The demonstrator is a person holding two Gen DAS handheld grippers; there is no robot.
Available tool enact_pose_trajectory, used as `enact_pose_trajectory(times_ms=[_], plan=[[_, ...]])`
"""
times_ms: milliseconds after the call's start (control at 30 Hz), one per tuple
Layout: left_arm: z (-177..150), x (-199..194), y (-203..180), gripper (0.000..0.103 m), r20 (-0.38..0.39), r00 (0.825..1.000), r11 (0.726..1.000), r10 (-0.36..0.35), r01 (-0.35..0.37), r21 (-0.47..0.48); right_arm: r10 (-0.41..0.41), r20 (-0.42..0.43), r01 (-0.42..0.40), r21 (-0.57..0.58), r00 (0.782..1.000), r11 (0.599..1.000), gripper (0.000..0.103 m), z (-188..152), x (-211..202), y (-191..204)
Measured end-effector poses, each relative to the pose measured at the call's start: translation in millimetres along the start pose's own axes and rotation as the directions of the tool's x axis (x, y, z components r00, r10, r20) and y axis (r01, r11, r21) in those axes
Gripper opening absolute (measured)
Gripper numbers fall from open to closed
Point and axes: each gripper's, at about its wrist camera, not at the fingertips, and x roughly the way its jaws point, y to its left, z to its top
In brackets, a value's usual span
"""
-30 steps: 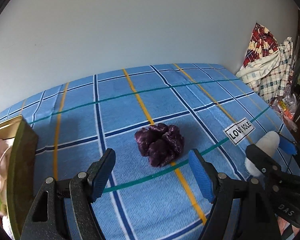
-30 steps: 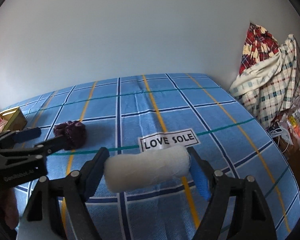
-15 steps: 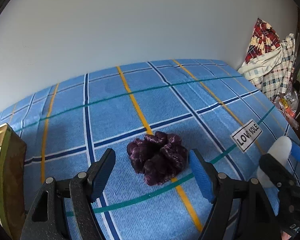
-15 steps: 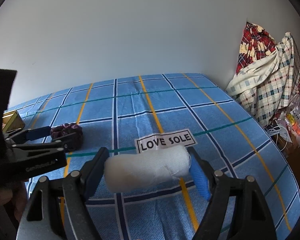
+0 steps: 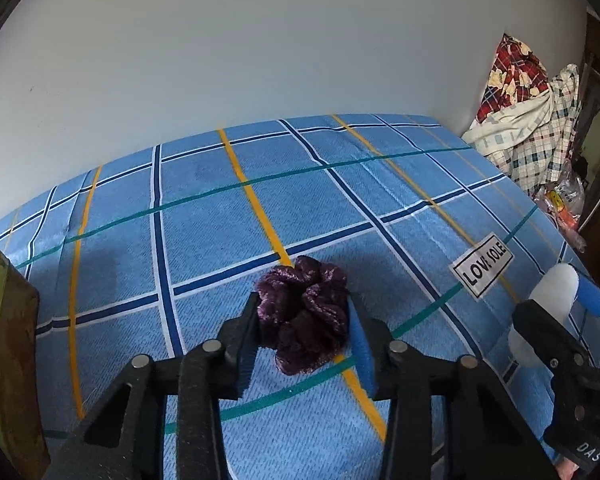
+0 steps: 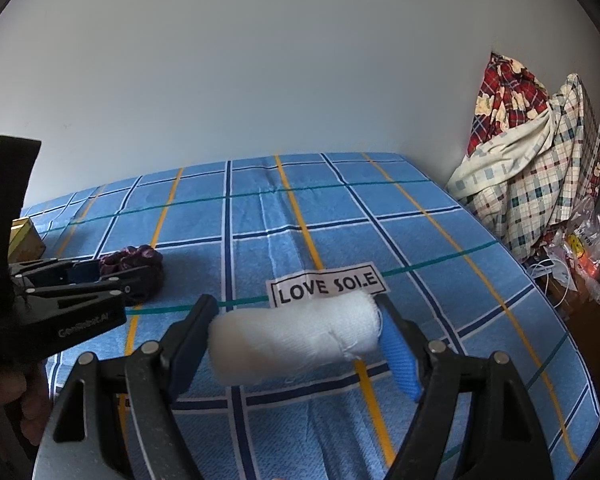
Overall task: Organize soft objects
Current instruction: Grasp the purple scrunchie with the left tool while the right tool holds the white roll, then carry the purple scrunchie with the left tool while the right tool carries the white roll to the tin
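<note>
Only a sliver of the gold-rimmed box [image 5: 4,344] shows at the left edge of the left wrist view, its contents cut off, and the far side of the purple scrunchie [image 5: 306,312] is partly masked by the gripper fingers in the right wrist view. On the right, a heap of checked cloth [image 6: 532,168] and some plastic bags [image 6: 580,248] run out of the picture, too jumbled to sort out. The left gripper [image 5: 305,330] has its fingers drawn in close on both sides of the scrunchie, pads touching it, while the scrunchie lies on the blue checked bedsheet [image 5: 220,240] across a yellow stripe. The right gripper [image 6: 296,344] is clamped on a white cloth roll [image 6: 294,342], held crosswise between its fingers above the sheet, just in front of the "LOVE SOLE" label [image 6: 327,283]. The two grippers sit near each other, side by side.
</note>
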Motion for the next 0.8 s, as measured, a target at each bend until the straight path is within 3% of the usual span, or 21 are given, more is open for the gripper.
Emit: enact_pose_trajectory(times_ms=[400,567,800], plan=[[-11.1,-27.1,2.8,0.041,0.106,0.993,0.998,0.059,-0.061,0.014,0.029,0.069,-0.030,0.007,0.997,1.000,0.079,0.2,-12.0,1.0],[-18.8,-40.3,1.5,0.041,0.157,0.981,0.993,0.111,-0.117,0.030,0.037,0.104,-0.036,-0.013,0.994,0.999,0.079,-0.8,-19.9,11.3],[-29.7,-52.5,6.4,0.041,0.181,0.974,0.990,0.136,-0.140,0.006,0.059,0.131,-0.059,-0.003,0.990,0.998,0.079,-4.1,-28.2,17.6]])
